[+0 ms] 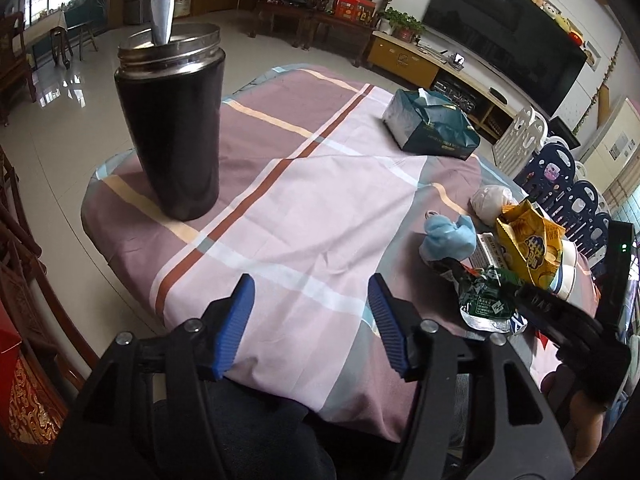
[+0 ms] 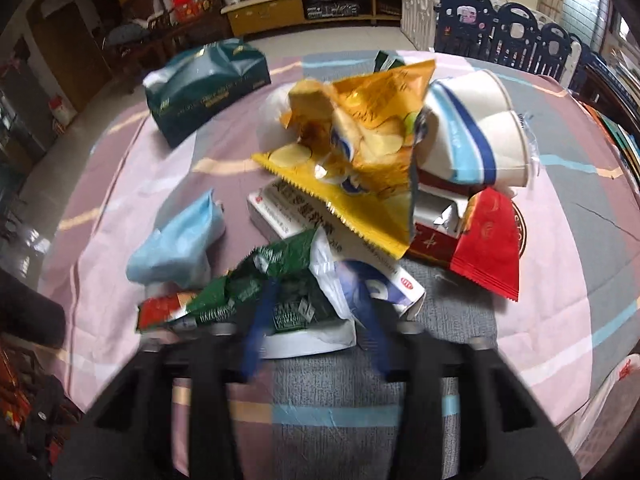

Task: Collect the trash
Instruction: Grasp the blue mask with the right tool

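Observation:
A heap of trash lies on the checked tablecloth point(image 1: 320, 208): a green wrapper point(image 2: 256, 280), a yellow chip bag point(image 2: 360, 152), a crumpled blue piece point(image 2: 176, 240), stacked paper cups point(image 2: 480, 132), a red packet point(image 2: 488, 240) and a white box point(image 2: 276, 216). My right gripper point(image 2: 316, 280) straddles the green wrapper and a bit of white plastic; its blue fingers are blurred, so contact is unclear. In the left wrist view it point(image 1: 516, 290) reaches onto the green wrapper point(image 1: 484, 300). My left gripper point(image 1: 311, 284) hangs open over bare cloth, nothing between its fingers. A black bin point(image 1: 176, 128) with a metal swing lid stands at far left.
A dark green tissue pack point(image 1: 432, 124) lies at the table's far side, also in the right wrist view point(image 2: 204, 92). The table's edge runs close behind the bin. Beyond are a tiled floor, wooden chairs, a TV cabinet and a plastic play fence point(image 2: 500, 28).

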{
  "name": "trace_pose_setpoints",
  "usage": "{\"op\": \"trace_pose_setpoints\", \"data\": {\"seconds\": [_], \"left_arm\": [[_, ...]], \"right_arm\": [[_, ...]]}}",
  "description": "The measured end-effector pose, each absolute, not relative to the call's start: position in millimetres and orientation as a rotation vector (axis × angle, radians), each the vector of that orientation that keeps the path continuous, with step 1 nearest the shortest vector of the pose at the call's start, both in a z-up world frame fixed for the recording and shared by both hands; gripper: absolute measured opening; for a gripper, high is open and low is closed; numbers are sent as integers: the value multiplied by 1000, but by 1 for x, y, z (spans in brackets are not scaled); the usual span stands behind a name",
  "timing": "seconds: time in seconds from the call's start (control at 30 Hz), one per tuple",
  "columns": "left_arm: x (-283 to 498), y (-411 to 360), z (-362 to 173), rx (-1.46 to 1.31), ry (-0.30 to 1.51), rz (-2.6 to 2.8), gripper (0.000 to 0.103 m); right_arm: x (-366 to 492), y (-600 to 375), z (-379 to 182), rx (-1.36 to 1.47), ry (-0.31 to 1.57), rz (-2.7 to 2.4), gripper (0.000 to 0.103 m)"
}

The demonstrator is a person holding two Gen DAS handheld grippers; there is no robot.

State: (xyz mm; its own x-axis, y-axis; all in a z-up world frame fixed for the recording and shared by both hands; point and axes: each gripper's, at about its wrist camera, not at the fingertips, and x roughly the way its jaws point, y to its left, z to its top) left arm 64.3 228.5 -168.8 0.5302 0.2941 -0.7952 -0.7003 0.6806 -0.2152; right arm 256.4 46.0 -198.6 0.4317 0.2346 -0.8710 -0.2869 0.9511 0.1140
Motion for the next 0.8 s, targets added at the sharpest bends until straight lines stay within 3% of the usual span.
{"op": "trace_pose_setpoints", "data": {"seconds": [0.07,0.13,0.33,0.8], "left_arm": [[65,229,-170,-569,814,631,60],[65,230,-171,-573,818,630,60],[67,228,-173,-568,826,630,60],[57,240,-176,-658,801,689,65]], "right_arm": [[249,48,-200,-77,1079,358,4],[239,49,-195,-95,1054,384,2],[216,28,-177,-66,1030,417,1],[172,48,-196,-102,1205,604,3]]}}
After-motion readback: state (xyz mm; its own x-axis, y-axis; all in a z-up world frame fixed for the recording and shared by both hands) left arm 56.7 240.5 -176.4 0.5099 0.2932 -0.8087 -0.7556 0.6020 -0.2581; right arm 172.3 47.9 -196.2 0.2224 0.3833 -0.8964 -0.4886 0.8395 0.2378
